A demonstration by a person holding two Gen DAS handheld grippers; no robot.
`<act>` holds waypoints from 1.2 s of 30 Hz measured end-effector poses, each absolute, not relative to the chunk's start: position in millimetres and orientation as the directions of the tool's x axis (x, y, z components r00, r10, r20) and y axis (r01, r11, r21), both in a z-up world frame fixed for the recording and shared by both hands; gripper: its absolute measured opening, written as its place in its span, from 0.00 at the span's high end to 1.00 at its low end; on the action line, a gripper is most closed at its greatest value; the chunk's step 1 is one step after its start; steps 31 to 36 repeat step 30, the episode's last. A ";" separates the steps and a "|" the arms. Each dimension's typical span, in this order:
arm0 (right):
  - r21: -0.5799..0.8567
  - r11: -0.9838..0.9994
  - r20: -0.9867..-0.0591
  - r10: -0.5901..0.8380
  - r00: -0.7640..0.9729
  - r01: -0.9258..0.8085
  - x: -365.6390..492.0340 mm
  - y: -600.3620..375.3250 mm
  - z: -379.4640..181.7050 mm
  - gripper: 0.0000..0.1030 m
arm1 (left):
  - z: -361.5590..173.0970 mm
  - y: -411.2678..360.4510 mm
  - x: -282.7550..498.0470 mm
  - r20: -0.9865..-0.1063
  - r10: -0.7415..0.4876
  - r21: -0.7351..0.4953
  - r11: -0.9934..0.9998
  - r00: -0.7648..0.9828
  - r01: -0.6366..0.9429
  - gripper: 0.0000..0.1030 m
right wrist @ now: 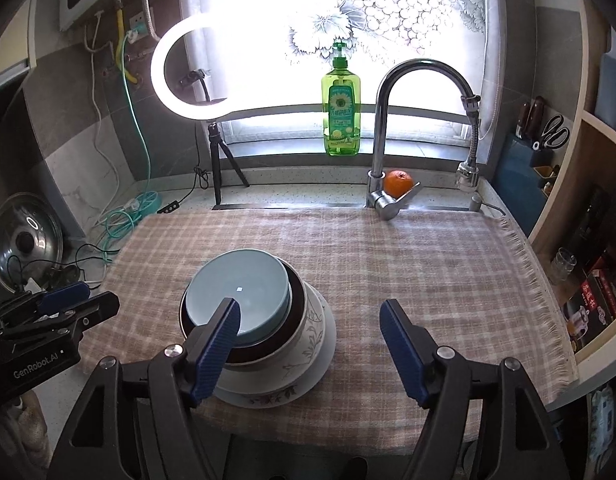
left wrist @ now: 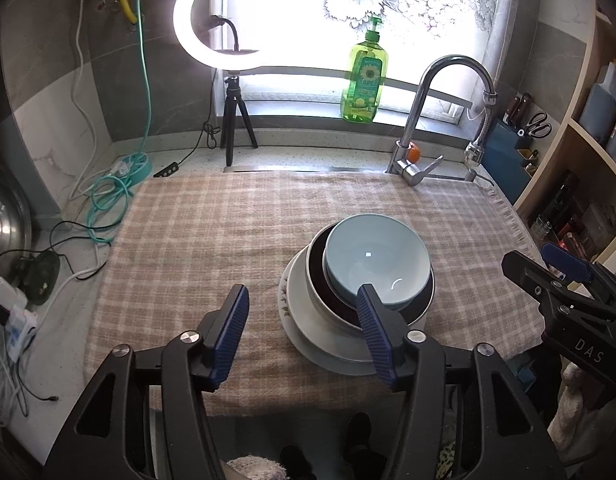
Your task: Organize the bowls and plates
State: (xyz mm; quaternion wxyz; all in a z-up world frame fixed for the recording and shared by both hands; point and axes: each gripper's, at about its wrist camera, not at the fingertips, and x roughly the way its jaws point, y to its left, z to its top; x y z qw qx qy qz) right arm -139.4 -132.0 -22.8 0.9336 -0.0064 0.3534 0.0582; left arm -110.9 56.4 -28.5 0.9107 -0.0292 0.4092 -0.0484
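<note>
Stack position: the light blue bowl (left wrist: 378, 262) sits in a dark-lined bowl (left wrist: 340, 308), which rests on a floral-rimmed plate (left wrist: 308, 328) — all on the checked cloth (left wrist: 211, 232) covering the counter. Left gripper (left wrist: 303, 336): fingers spread apart, holding nothing. Right gripper (right wrist: 308, 346): fingers spread wide, holding nothing — clear of the stack.

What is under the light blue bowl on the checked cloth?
The light blue bowl sits inside a dark bowl, which stands on a white plate over a floral-rimmed plate. Whether more dishes lie between them is hidden.
</note>
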 end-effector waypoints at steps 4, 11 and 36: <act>0.012 0.992 -0.648 0.102 0.754 -0.124 -141.8 -126.6 -19.3 0.25 | -23.5 57.7 -113.0 -0.731 -0.109 -0.088 0.994 0.673 0.065 0.37; -0.017 0.990 -0.640 0.094 0.763 -0.137 -143.6 -118.1 -17.3 0.25 | -22.0 60.0 -114.4 -0.726 -0.107 -0.087 0.994 0.679 0.064 0.36; -0.029 0.991 -0.659 0.078 0.748 -0.129 -138.3 -118.5 -24.8 0.25 | -16.7 61.5 -112.2 -0.712 -0.093 -0.076 0.996 0.696 0.055 0.30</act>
